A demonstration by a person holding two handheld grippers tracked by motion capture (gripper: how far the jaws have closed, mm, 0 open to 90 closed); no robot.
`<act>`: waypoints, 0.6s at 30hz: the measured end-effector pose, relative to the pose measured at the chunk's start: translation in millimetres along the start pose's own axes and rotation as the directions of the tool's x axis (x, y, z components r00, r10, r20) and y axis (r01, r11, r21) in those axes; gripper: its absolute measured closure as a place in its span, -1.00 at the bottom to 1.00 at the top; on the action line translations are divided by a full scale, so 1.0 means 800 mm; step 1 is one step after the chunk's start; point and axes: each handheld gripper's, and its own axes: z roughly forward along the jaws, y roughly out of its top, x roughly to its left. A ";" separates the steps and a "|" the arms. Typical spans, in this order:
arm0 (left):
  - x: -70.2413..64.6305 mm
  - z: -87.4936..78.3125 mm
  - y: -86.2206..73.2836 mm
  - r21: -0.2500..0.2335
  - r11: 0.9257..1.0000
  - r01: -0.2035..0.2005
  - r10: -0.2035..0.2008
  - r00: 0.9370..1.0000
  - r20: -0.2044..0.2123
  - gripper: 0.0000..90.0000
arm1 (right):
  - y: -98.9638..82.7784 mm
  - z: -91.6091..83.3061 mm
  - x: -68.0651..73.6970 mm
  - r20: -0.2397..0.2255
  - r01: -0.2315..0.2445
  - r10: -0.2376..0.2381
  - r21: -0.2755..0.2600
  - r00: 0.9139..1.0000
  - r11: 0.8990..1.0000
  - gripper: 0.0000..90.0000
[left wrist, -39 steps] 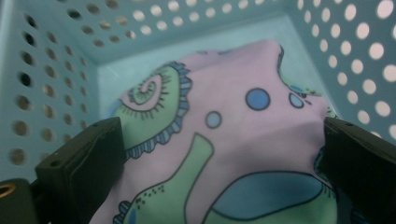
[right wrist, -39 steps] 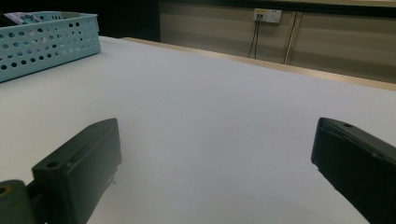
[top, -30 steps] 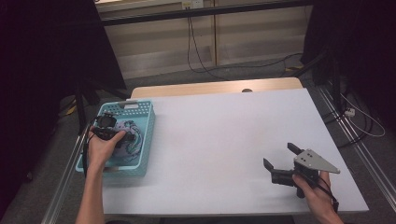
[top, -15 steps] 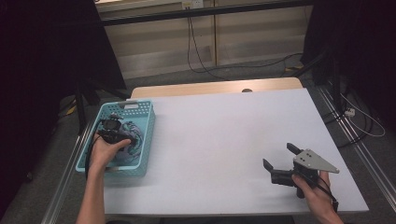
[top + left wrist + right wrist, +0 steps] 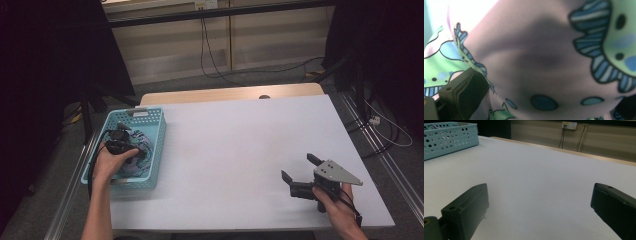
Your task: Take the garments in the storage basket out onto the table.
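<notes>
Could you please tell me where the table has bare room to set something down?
The white table is bare between the teal basket and the right gripper. The basket is crowded with patterned cloth and the left gripper.

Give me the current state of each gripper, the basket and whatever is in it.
Left gripper: down in the basket, jaws apart with the patterned cloth pressed close between them; not closed on it.
Right gripper: jaws wide open, holding nothing, low over the bare table.
Basket: upright at the table's left edge, holding the cloth.
Cloth: bunched up inside the basket.
</notes>
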 end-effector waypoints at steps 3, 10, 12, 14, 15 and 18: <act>0.000 -0.001 0.001 0.021 1.000 -0.012 0.012 1.000 0.000 -1.00 | 0.000 -0.001 0.000 -0.001 0.001 -0.001 -0.001 1.000 1.000 -0.97; 0.000 -0.001 -0.003 0.001 0.999 -0.032 0.032 0.999 0.002 -1.00 | 0.000 -0.001 0.000 -0.003 0.002 -0.002 -0.002 1.000 1.000 -0.97; -0.001 -0.001 -0.002 0.009 0.999 -0.039 0.039 0.999 -0.005 -1.00 | 0.000 0.000 0.000 -0.003 0.002 -0.002 0.000 1.000 1.000 -0.97; -0.004 -0.002 -0.001 0.025 0.999 -0.041 0.042 0.999 -0.015 -0.86 | 0.000 0.000 0.001 -0.005 0.004 -0.004 0.000 1.000 1.000 -0.97; -0.008 -0.006 0.000 0.039 0.998 -0.041 0.042 0.999 -0.027 -0.78 | 0.000 0.000 0.001 -0.005 0.004 -0.004 0.000 1.000 1.000 -0.97; -0.011 -0.009 0.001 0.049 0.998 -0.049 0.050 0.999 -0.022 -0.56 | 0.000 0.000 0.001 -0.004 0.006 -0.006 0.000 1.000 1.000 -0.97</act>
